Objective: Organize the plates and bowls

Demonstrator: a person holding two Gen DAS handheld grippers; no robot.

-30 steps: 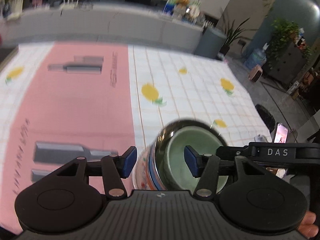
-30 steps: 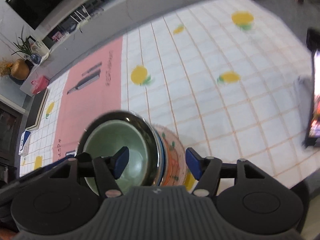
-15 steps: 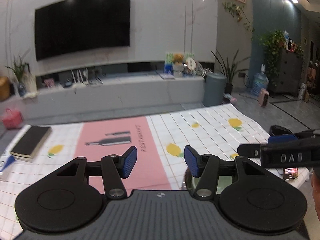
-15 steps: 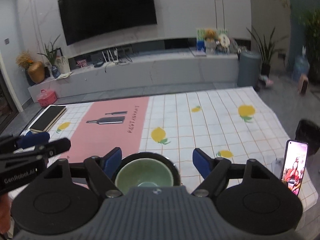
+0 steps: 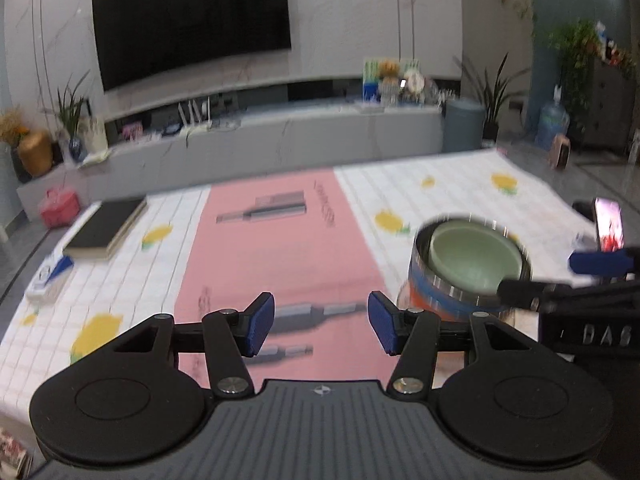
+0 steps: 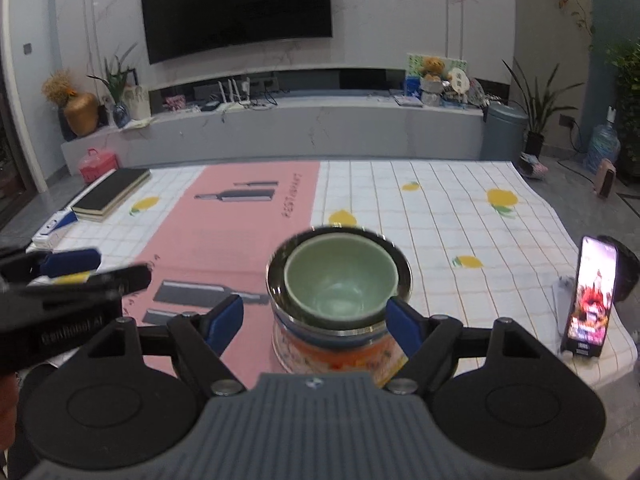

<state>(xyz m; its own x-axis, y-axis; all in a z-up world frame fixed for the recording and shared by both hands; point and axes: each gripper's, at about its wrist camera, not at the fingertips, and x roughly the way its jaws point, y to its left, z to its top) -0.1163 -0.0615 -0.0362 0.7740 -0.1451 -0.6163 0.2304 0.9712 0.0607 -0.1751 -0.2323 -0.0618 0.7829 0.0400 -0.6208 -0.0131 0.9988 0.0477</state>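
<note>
A stack of bowls stands on the tablecloth: a pale green bowl (image 6: 340, 276) nested in a steel bowl (image 6: 405, 276), on a blue-banded bowl and an orange patterned bowl (image 6: 340, 350). My right gripper (image 6: 314, 326) is open, its blue pads either side of the stack's near side and not pressing on it. My left gripper (image 5: 322, 328) is open and empty over the pink strip, left of the stack (image 5: 472, 264). Each wrist view catches the other gripper at its edge: the right gripper (image 5: 560, 276) and the left gripper (image 6: 92, 270).
A lit phone (image 6: 592, 292) leans on a stand near the table's right edge. A dark book (image 5: 106, 228) and a small blue-and-white box (image 5: 50, 276) lie at the far left. The checked tablecloth (image 6: 440, 208) stretches beyond the stack, with a low TV bench behind the table.
Both grippers pulled back from the bowl stack and tilted up to show the room. The left one shifted left off the bowls. The right jaws stand wider than a second ago.
</note>
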